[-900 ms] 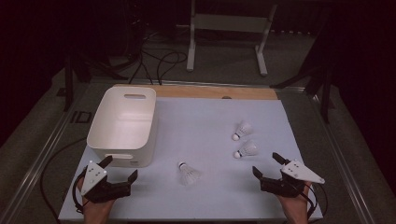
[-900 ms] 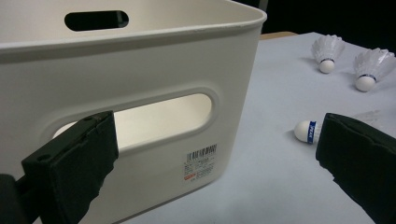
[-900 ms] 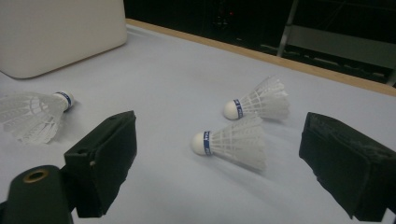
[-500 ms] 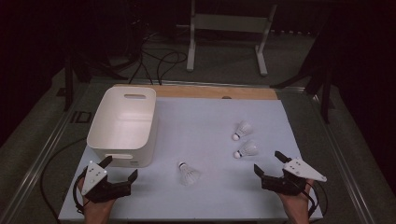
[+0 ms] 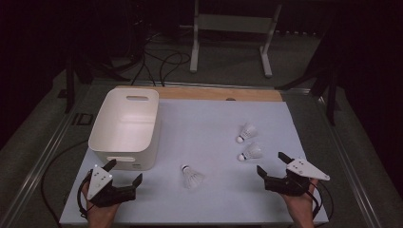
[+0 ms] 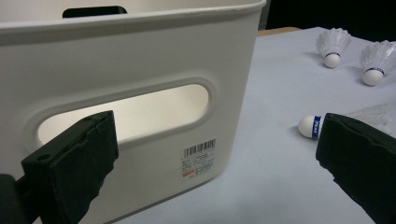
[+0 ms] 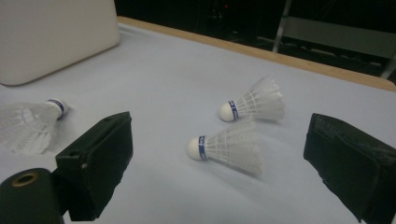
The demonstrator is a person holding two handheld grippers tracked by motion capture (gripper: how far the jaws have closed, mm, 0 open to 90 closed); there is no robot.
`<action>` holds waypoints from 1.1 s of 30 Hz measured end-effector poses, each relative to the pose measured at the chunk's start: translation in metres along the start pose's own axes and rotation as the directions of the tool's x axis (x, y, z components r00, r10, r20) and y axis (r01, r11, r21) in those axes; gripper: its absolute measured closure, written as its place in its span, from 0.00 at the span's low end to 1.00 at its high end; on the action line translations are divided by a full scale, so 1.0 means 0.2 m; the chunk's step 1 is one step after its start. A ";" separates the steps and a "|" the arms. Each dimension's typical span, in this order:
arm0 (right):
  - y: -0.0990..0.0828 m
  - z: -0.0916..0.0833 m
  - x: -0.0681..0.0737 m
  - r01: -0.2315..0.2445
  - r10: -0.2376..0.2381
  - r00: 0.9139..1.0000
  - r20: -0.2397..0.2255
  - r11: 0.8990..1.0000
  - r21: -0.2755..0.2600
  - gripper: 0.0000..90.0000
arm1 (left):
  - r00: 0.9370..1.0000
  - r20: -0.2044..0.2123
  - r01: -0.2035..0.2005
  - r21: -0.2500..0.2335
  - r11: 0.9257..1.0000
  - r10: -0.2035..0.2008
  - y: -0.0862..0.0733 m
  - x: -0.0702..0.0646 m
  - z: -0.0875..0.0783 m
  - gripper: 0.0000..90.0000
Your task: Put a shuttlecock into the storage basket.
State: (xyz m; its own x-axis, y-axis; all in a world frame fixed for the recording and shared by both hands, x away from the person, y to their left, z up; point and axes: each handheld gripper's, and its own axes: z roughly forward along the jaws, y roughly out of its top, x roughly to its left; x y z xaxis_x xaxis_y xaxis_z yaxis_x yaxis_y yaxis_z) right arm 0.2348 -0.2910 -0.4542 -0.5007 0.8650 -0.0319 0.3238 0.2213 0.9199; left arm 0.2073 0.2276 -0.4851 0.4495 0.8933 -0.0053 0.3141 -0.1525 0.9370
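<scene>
Three white shuttlecocks lie on the pale mat [image 5: 214, 118]. Two rest at the right, one [image 5: 247, 131] farther off and one [image 5: 251, 152] nearer, and the third [image 5: 191, 175] is at front centre. My right gripper [image 5: 271, 163] stands open just in front of the nearer right shuttlecock [image 7: 229, 147], nothing between its jaws; the farther one [image 7: 252, 105] lies behind it. My left gripper [image 5: 125, 171] is open at the front left, right before the white bin [image 5: 126, 126]. In the left gripper view, the bin's handle slot [image 6: 126, 114] is close ahead and the centre shuttlecock's cork [image 6: 309, 126] shows beside the right jaw.
The bin's inside looks bare from above. A wooden strip [image 5: 223, 93] runs along the mat's far edge, with a metal stand [image 5: 233, 28] and cables on the dark floor beyond. Metal rails border the table on both sides.
</scene>
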 end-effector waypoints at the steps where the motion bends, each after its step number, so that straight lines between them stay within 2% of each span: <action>1: 0.00 0.00 0.00 0.008 -0.008 1.000 0.005 1.000 0.006 0.09 | 1.000 -0.001 -0.002 0.000 1.000 0.002 0.00 0.00 0.00 0.00; 5: 0.02 0.00 0.00 -0.002 0.002 1.000 0.006 1.000 0.000 0.09 | 1.000 -0.009 0.004 -0.004 1.000 -0.004 0.00 0.00 0.00 0.00; 8: 0.05 0.01 0.00 0.007 -0.007 1.000 -0.004 1.000 -0.012 0.09 | 1.000 -0.013 0.012 -0.009 1.000 -0.012 0.00 0.01 -0.01 0.00; 12: 0.08 0.02 -0.01 0.035 -0.035 0.999 0.005 0.999 -0.012 0.09 | 1.000 -0.007 0.025 -0.012 1.000 -0.025 0.00 0.02 -0.01 0.00; 17: 0.11 0.03 -0.02 0.023 -0.023 1.000 -0.002 0.999 -0.023 0.09 | 1.000 -0.010 0.027 -0.017 0.999 -0.027 0.00 0.02 -0.01 0.00; 33: 0.15 0.13 -0.06 0.032 -0.032 0.999 0.000 0.999 0.020 0.09 | 0.999 -0.014 0.028 -0.019 0.999 -0.028 0.00 0.01 0.00 0.00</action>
State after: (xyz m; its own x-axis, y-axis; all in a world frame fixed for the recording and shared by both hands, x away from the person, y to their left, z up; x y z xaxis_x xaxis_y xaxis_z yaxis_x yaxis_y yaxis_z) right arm 0.2710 -0.2826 -0.4369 -0.5110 0.8574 -0.0612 0.3240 0.2581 0.9102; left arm 0.2077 0.2301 -0.4850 0.4283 0.9033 -0.0268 0.3110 -0.1195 0.9429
